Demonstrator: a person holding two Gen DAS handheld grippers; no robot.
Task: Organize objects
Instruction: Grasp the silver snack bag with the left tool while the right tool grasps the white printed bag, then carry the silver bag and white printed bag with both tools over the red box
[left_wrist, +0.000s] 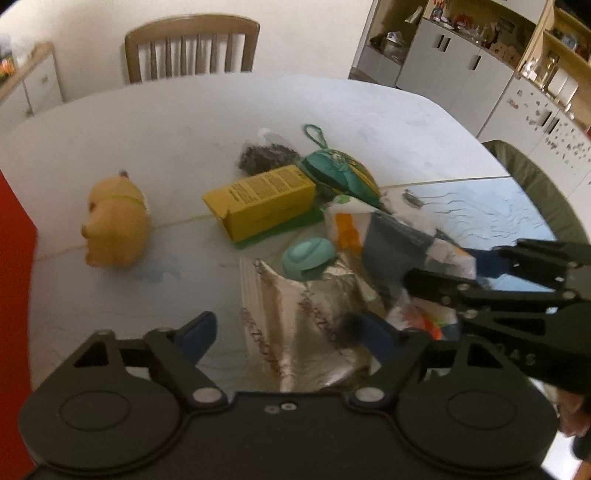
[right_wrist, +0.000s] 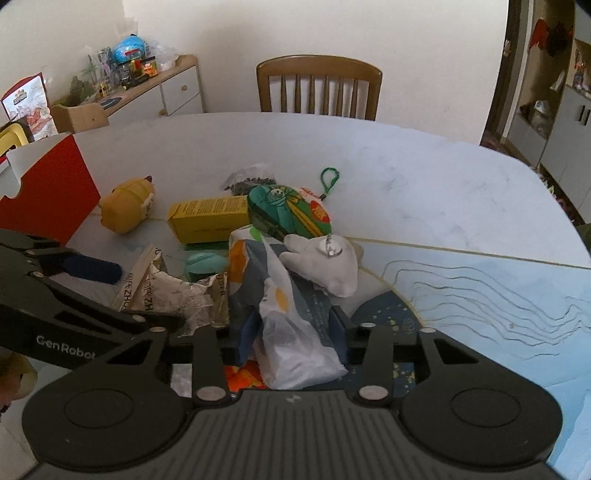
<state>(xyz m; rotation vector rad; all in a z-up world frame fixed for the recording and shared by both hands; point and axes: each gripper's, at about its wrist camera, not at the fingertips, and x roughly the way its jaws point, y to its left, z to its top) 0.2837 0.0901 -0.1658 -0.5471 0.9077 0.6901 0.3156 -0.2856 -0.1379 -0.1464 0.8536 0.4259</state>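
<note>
From the left gripper's (left_wrist: 284, 332) own camera, its two blue pads stand apart with a crumpled silver foil packet (left_wrist: 299, 317) lying between them; the right-hand pad seems to be against the foil, the other clear of it, so I'd call the jaws spread around the packet, not yet pinching. Beyond it on the pale table (left_wrist: 147, 147) lies a heap: a mint-green clip-like thing (left_wrist: 308, 256), a yellow carton (left_wrist: 262, 197) on its side atop a green sheet, a green patterned pouch (left_wrist: 343, 173) with a cord loop, and a dark bag of seeds behind. A yellow plush toy (left_wrist: 116, 225) sits well apart to the left, near the red edge of a box. The right gripper comes in from the right, over a blue-and-white printed bag. From the right gripper's (right_wrist: 293, 332) camera, that printed bag (right_wrist: 295, 325) stands between its pads, which press its sides inward: a pinch on the bag. A grey plush (right_wrist: 328, 262) rests just behind, touching the bag's top. The red box (right_wrist: 51, 188) stands open at the left, likely where things should go. Both hands appear to take one piece each, the nearest ones, which frees the pile.
</note>
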